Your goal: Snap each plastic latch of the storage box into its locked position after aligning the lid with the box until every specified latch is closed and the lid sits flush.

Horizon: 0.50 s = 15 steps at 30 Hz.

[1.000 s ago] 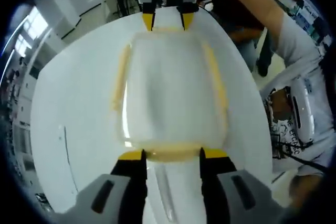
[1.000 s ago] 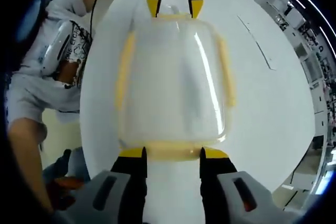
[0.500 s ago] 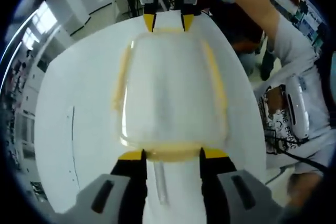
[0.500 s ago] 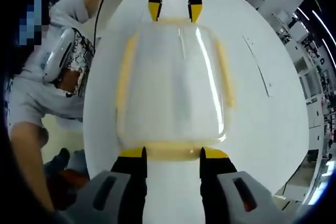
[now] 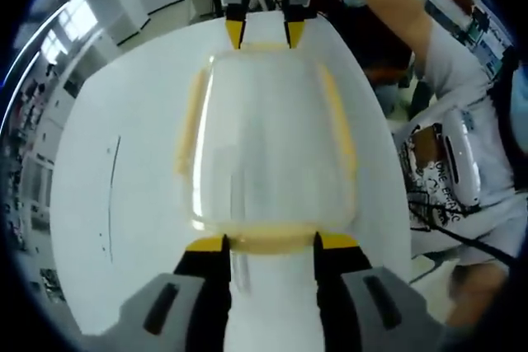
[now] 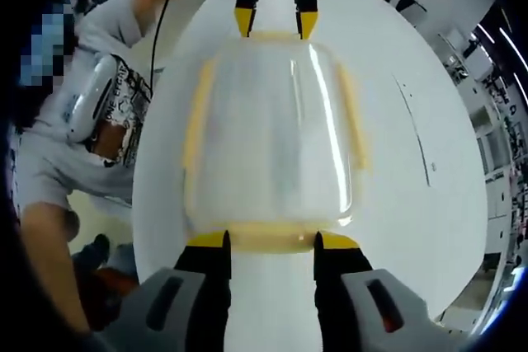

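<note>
A clear storage box (image 5: pixel 272 138) with its lid on and yellow latches spans the gap between my two grippers. In the left gripper view my left gripper (image 5: pixel 271 243) is shut on the yellow end latch (image 5: pixel 272 239) at the near end. The right gripper (image 5: pixel 262 35) holds the far end. In the right gripper view the same box (image 6: pixel 272 129) runs away from my right gripper (image 6: pixel 271 243), shut on its near end latch (image 6: pixel 272 238), and the left gripper (image 6: pixel 275 24) grips the opposite end. Long yellow side latches (image 5: pixel 188 121) (image 6: pixel 351 113) lie flat along both sides.
A white round table (image 5: pixel 107 121) (image 6: pixel 412 204) lies under the box, with a thin dark line (image 5: pixel 110 187) on its surface. A person in a printed white shirt (image 5: pixel 450 162) (image 6: pixel 103 109) stands at the table's edge. Workshop furniture rings the background.
The box keeps its place between both grippers while the table and room slide behind it. The table's line drifts in both views, so box and grippers have turned together.
</note>
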Each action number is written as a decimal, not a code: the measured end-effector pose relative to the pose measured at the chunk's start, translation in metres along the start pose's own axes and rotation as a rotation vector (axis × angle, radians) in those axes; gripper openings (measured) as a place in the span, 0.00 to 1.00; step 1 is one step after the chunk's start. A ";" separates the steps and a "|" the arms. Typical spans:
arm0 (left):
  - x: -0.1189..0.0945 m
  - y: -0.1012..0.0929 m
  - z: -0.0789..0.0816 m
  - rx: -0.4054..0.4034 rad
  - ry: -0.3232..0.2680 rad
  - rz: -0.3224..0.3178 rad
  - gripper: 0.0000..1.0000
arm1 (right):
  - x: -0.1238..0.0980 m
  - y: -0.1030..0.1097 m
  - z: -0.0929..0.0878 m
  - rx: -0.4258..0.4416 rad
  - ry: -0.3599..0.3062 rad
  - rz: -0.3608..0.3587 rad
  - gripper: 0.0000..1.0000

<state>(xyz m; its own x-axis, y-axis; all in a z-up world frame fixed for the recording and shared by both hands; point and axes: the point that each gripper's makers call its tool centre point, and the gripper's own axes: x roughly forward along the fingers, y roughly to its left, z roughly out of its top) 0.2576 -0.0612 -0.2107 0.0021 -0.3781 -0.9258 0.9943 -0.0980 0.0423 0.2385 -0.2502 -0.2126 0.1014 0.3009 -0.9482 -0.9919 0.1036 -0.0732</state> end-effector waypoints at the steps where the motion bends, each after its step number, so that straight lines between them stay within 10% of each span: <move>1: -0.001 0.000 -0.002 -0.002 -0.001 0.001 0.39 | 0.001 0.000 0.003 -0.003 -0.001 0.000 0.38; 15: -0.011 -0.008 -0.037 -0.034 0.011 -0.001 0.39 | 0.017 0.003 0.034 -0.034 -0.051 0.021 0.38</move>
<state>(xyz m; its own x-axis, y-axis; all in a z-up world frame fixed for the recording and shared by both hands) 0.2540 -0.0225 -0.2146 0.0021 -0.3674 -0.9301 0.9974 -0.0665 0.0285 0.2398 -0.2129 -0.2181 0.0838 0.3510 -0.9326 -0.9958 0.0653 -0.0649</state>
